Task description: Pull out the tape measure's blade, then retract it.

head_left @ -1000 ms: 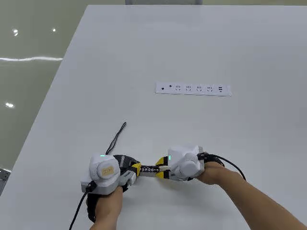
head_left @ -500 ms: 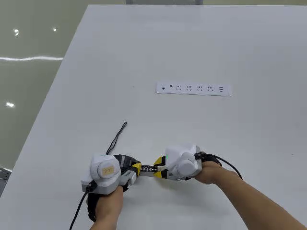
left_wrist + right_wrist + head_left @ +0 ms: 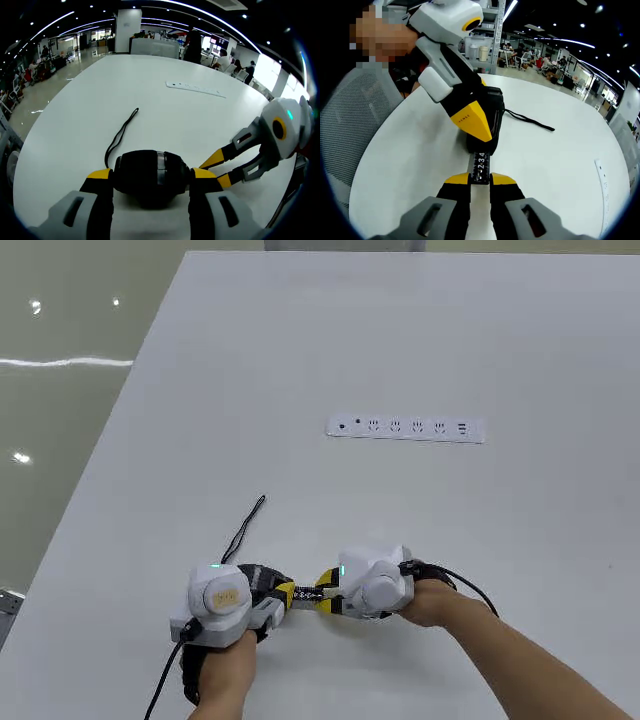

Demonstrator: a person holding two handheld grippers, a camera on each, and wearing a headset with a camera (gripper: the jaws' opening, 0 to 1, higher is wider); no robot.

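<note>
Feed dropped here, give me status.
Left tongs shut on tape measure case. Right tongs shut on blade tip, short length out. Strap, power strip well clear.

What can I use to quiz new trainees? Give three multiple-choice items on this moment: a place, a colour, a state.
1. Where is the power strip?
A. on the floor
B. on the table, beyond the tape measure
C. hanging off the table's edge

2. What colour is the tape measure's case?
A. red
B. white
C. black

3. How is the blade?
A. partly out, pinched by the right gripper
B. fully inside the case
C. lying detached on the table

1 B: the head view shows it flat on the white top, farther from the person.
2 C: the left gripper clamps a black case.
3 A: a short numbered stretch runs from the case into the shut jaws.
</note>
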